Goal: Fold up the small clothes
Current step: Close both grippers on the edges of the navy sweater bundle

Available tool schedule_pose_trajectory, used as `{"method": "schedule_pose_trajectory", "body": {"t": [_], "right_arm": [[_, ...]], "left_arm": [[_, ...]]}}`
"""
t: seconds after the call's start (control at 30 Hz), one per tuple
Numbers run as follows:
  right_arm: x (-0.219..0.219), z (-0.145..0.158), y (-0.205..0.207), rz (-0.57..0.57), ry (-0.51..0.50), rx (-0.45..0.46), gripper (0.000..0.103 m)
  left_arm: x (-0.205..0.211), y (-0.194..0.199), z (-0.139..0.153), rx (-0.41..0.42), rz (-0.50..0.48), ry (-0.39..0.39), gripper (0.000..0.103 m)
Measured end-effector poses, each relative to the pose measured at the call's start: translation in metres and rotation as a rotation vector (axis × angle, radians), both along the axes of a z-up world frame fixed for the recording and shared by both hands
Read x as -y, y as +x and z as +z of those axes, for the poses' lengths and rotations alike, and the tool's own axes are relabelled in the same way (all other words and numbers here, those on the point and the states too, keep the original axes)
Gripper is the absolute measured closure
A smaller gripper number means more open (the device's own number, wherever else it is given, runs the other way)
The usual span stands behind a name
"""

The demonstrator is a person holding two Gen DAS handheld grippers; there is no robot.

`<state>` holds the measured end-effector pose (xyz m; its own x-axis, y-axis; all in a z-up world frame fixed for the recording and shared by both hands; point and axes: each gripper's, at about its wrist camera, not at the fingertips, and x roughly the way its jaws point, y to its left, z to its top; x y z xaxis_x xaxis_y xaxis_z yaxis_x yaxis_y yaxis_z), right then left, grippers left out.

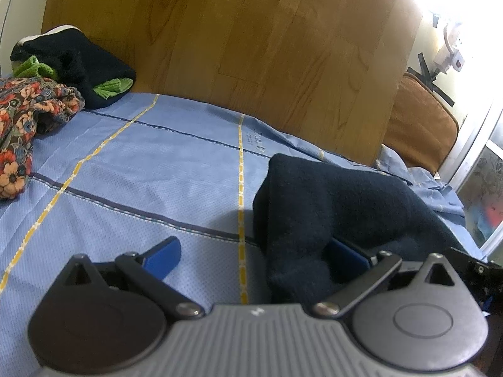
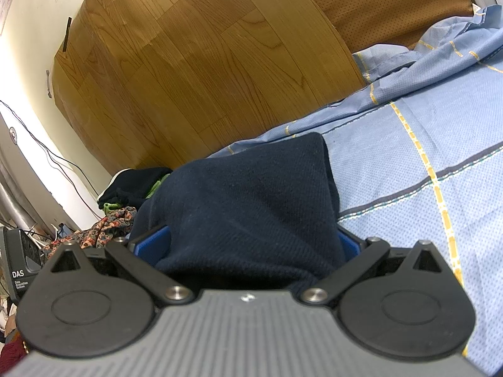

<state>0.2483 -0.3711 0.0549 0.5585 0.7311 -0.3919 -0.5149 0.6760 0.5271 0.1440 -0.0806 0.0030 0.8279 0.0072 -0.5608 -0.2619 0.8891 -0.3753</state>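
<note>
While the navy garment lies bunched on the blue bed sheet between my two hands, I have the left tool spread wide with cloth draped over only its right finger, and the right tool also apart with fabric heaped between its fingers, though I can't quite tell if it pinches anything. I judge the fold barely begun: the garment is still rumpled, and the floral cloth and black-and-green pile by the wooden board wait unfolded.

R gripper fingers wide apart w/ navy garment between.
</note>
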Motion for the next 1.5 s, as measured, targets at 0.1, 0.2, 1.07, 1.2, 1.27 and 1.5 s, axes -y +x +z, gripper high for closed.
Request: {"method": "schedule_pose_trajectory", "body": {"t": [0.1,0.2,1.07,1.2,1.27,1.5], "right_arm": [[0.000,0.000,0.000,0.000,0.001,0.000,0.000],[0.000,0.000,0.000,0.002,0.003,0.000,0.000],[0.008,0.011,0.046,0.346,-0.012,-0.242,0.000],[-0.014,0.009,0.038,0.342,-0.013,-0.207,0.000],[-0.027,0.008,0.030,0.338,-0.015,-0.178,0.002],[-0.009,0.015,0.027,0.353,0.287,-0.263,0.026]], "left_arm": [[-0.007,-0.004,0.003,0.014,-0.023,-0.044,0.000],[-0.016,-0.011,0.004,0.037,-0.007,-0.070,0.000],[-0.002,0.035,-0.011,-0.005,-0.386,-0.450,0.000],[0.004,0.037,-0.011,0.015,-0.404,-0.427,0.000],[0.005,0.036,-0.011,0.025,-0.408,-0.422,0.001],[0.000,0.035,-0.011,0.044,-0.412,-0.446,0.000]]}}
